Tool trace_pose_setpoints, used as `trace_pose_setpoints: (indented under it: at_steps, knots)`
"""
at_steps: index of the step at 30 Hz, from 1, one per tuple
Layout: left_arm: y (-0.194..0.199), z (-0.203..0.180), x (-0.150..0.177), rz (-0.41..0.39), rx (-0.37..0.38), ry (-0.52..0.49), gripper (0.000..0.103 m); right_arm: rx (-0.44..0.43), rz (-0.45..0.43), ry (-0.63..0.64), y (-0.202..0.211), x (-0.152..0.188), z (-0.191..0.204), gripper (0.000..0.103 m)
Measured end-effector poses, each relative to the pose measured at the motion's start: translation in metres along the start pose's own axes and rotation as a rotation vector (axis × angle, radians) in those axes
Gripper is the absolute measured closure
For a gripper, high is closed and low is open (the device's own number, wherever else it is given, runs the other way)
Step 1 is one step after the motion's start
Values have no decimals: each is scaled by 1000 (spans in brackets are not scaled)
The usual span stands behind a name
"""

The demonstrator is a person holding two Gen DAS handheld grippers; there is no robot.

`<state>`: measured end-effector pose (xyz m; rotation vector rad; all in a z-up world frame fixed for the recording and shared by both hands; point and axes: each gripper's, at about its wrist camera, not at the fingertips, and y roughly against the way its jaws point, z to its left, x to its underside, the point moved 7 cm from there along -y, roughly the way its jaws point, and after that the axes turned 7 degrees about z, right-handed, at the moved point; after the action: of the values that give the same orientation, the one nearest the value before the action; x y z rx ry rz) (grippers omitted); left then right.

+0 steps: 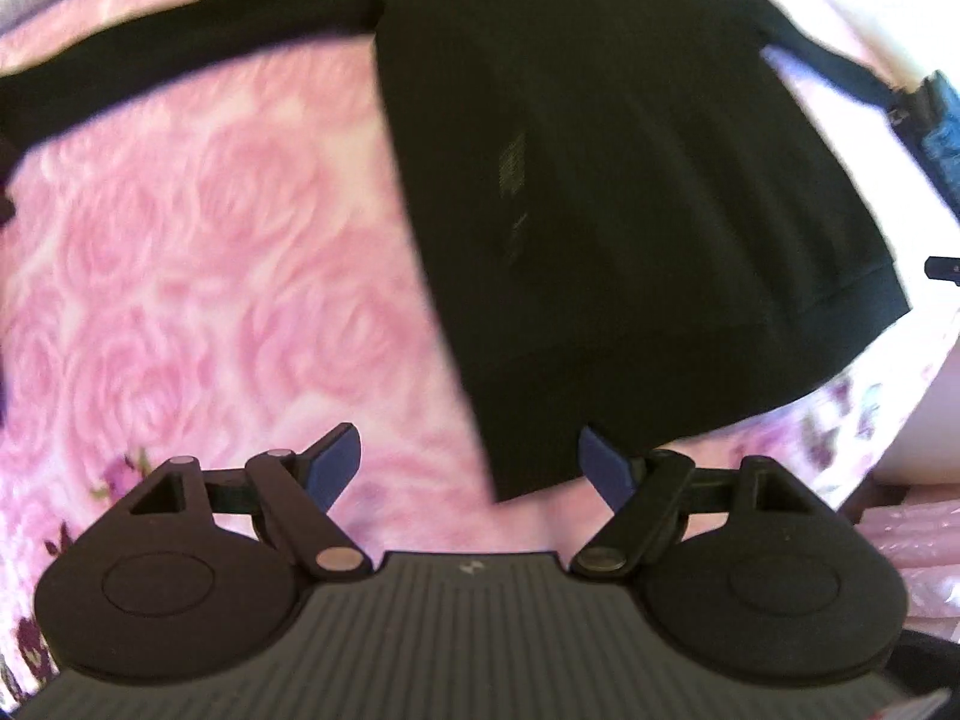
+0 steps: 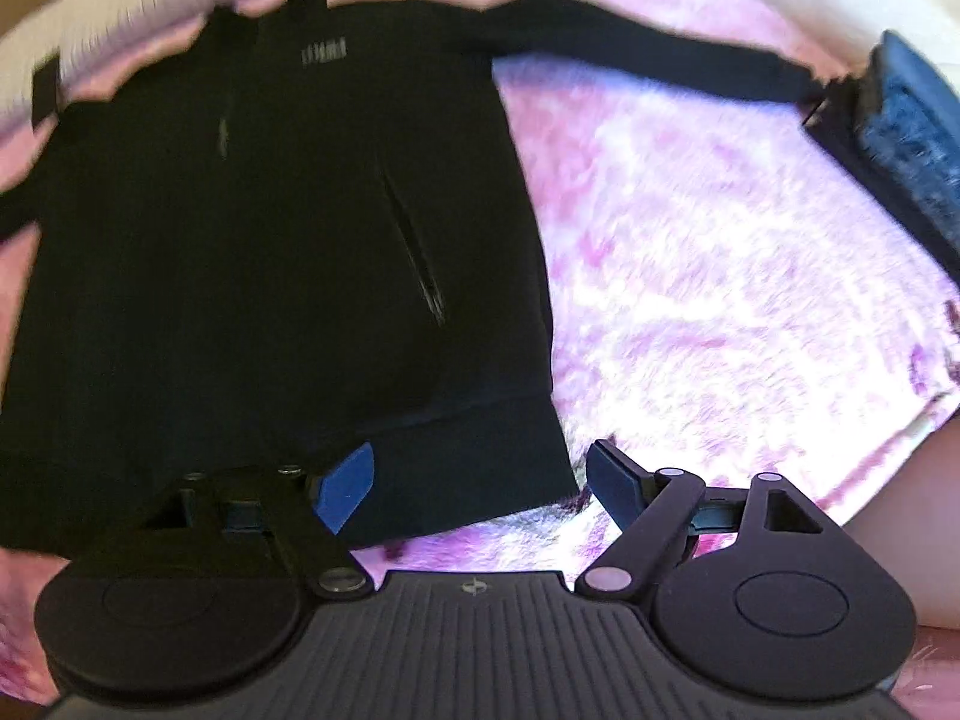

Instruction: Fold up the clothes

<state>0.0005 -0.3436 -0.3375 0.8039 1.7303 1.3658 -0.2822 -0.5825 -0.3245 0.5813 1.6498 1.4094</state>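
Note:
A black long-sleeved zip jacket [image 1: 600,180] lies flat on a pink rose-patterned blanket [image 1: 180,270], sleeves spread out to both sides. My left gripper [image 1: 471,462] is open and empty, hovering over the jacket's lower left hem corner. The jacket also shows in the right wrist view [image 2: 270,240]. My right gripper [image 2: 480,480] is open and empty over the jacket's lower right hem corner, with the left blue pad [image 2: 345,486] above the hem band. Both views are blurred.
A folded pile of dark and blue denim clothing [image 2: 900,138] lies at the end of the right sleeve; it also shows in the left wrist view [image 1: 942,132]. The blanket [image 2: 720,270] extends to the right of the jacket. A white edge [image 1: 924,420] borders the bed.

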Motion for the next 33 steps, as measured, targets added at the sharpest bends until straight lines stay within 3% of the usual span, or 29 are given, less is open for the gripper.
trace_pose_setpoints:
  at_steps: [7, 12, 17, 21, 25, 33]
  knots:
    - [52, -34, -41, -100, 28, 42, 25, -16, -95, -106, 60, -24, -24, 15]
    - [95, -59, -64, -187, -8, 73, 20, -19, -131, -156, 87, -42, -56, 15]
    - [113, -86, -81, -219, -39, 107, 18, -23, -166, -206, 114, -60, -88, 15]
    - [120, -106, -90, -233, -58, 142, 10, -26, -195, -246, 136, -75, -114, 15]
    - [124, -117, -95, -249, -86, 146, 1, -31, -180, -249, 135, -81, -123, 15]
    - [134, -116, -92, -243, -168, 182, 1, -41, -151, -206, 121, -94, -127, 15]
